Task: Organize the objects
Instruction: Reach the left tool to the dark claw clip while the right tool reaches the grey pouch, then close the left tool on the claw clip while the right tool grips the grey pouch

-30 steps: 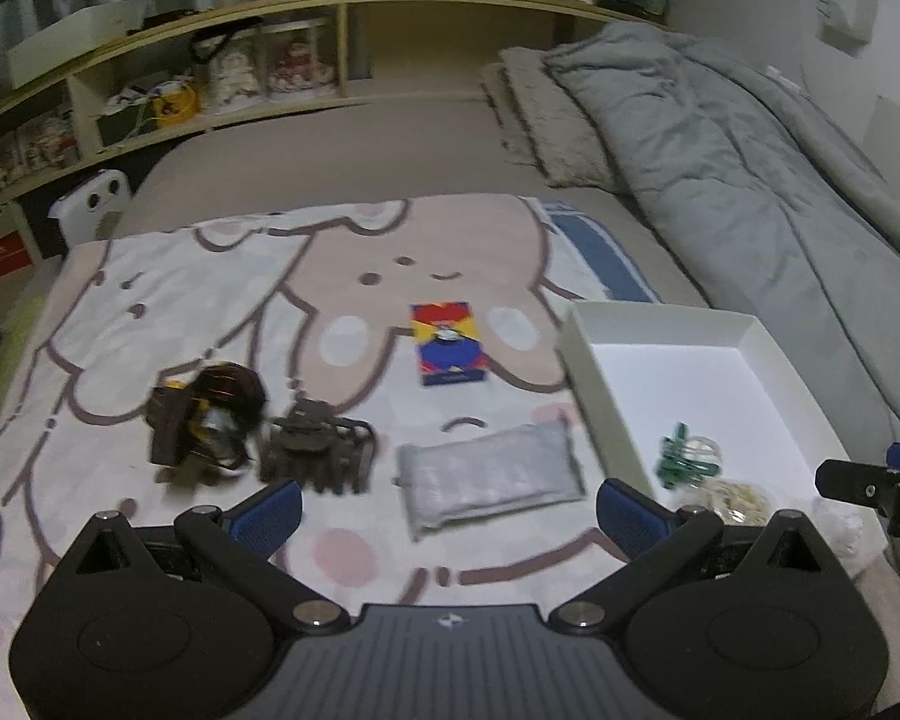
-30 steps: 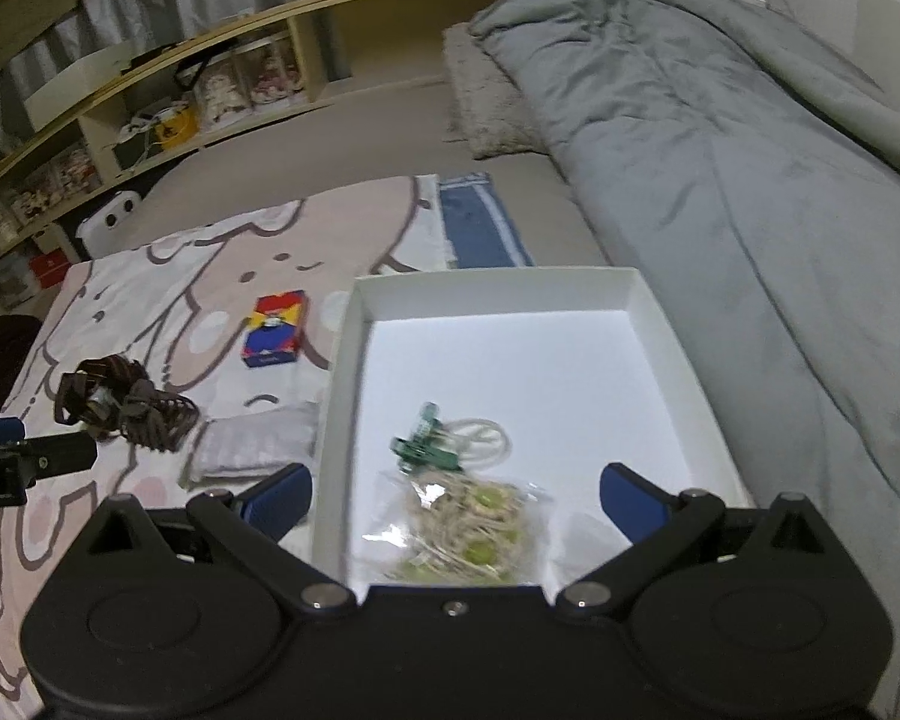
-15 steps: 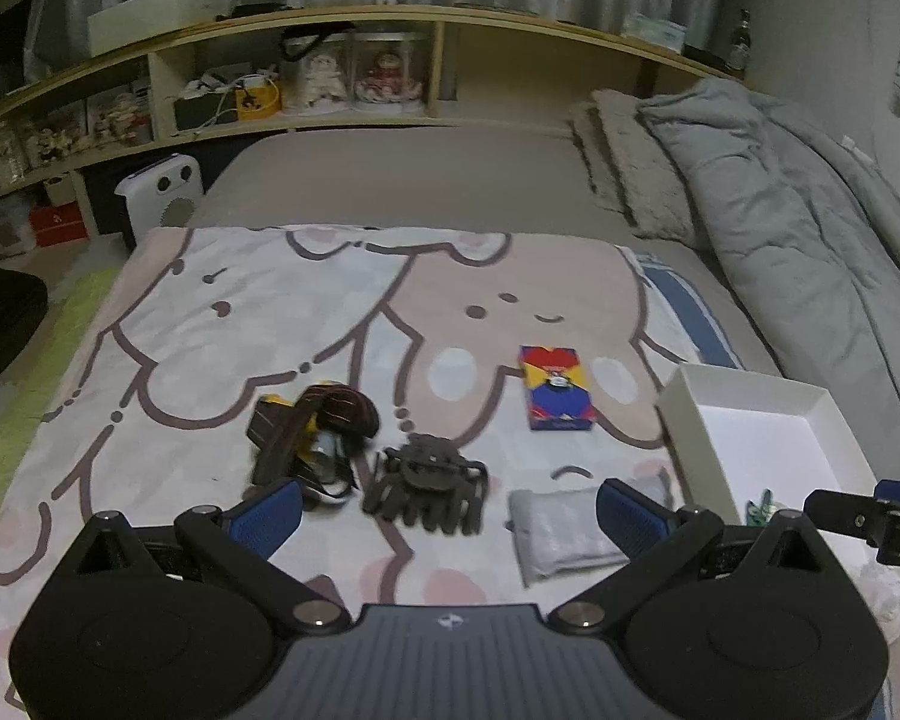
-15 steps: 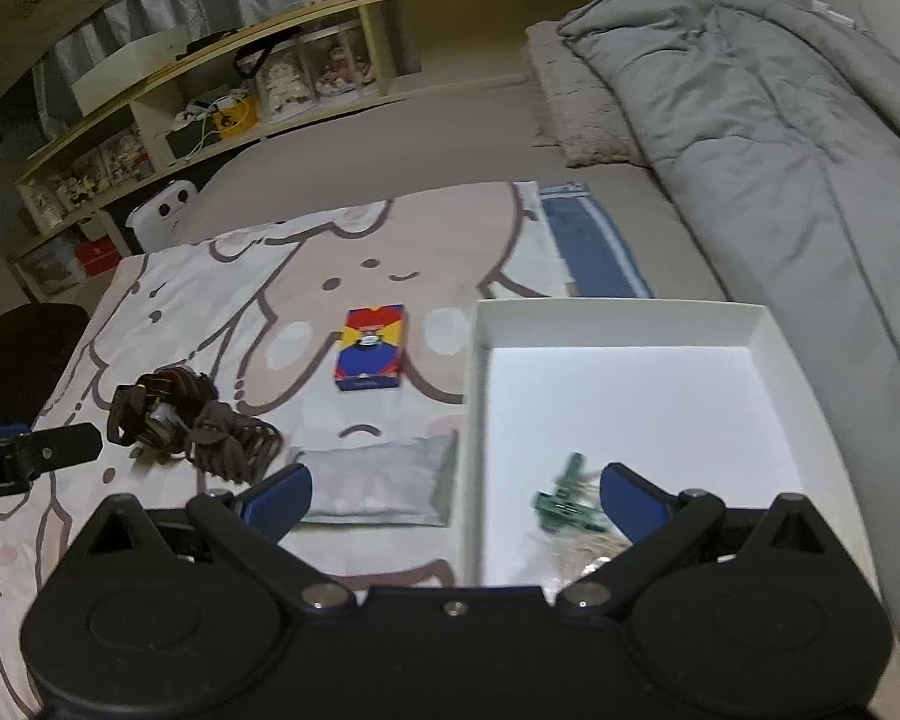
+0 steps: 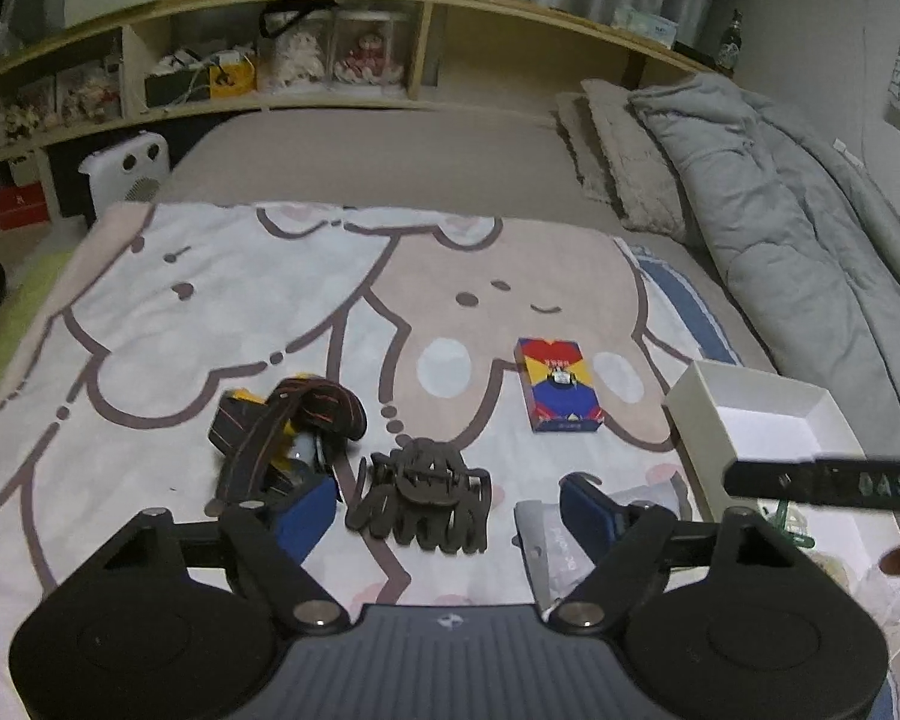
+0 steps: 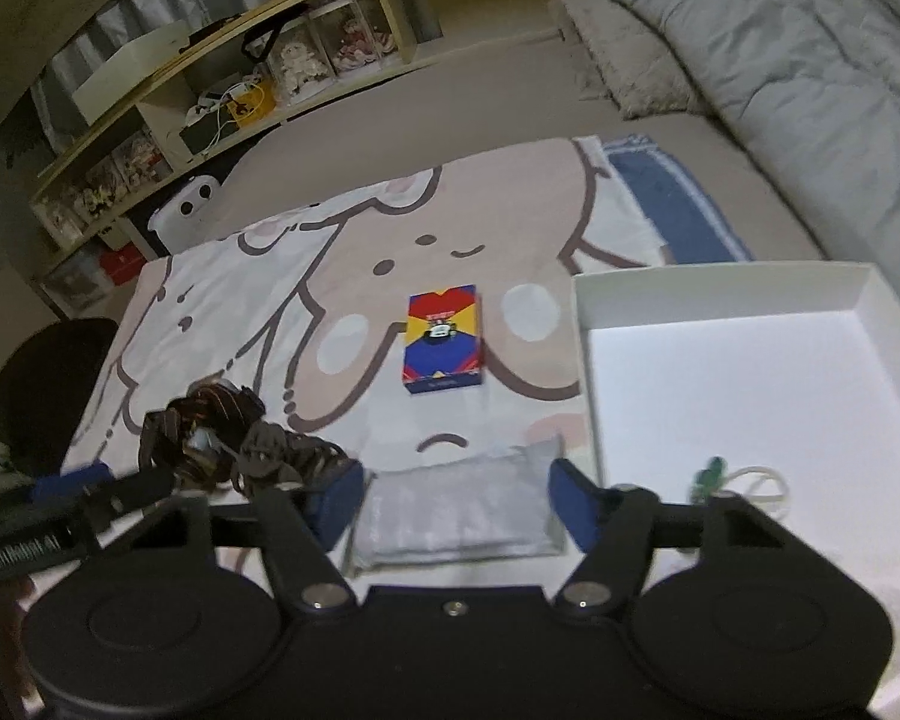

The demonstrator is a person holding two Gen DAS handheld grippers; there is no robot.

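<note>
Both grippers hang empty, fingers wide: the right gripper (image 6: 453,495) straddles the grey pouch (image 6: 459,513), nearest the white box (image 6: 582,360); the left gripper (image 5: 447,507) faces the hair clip (image 5: 423,501).

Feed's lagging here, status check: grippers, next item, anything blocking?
Both grippers open, empty. Left lined up on hair claw; right over grey pouch. White box beside pouch. Headlamp crowds claw's left.
</note>
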